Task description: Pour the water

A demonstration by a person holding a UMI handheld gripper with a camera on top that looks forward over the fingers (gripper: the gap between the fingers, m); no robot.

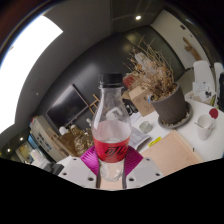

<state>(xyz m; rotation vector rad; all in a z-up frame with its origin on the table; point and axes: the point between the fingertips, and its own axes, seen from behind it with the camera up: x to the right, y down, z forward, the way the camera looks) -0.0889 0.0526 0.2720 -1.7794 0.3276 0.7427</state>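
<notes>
A clear plastic bottle (112, 135) with a red label stands tilted between the fingers of the hand-held gripper (111, 172), whose pink pads (93, 160) press its lower body on both sides, holding it lifted above a cluttered table (175, 150). The cap looks off. Beyond the bottle, to one side, sits a pot of dried twigs (162, 92); farther off, a white cup (204, 125). Water remains inside; judging by this, pouring has not begun.

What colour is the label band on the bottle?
Red with dark lettering, on the clear bottle held between the hand-held gripper fingers; seen in the gripper view.
</notes>
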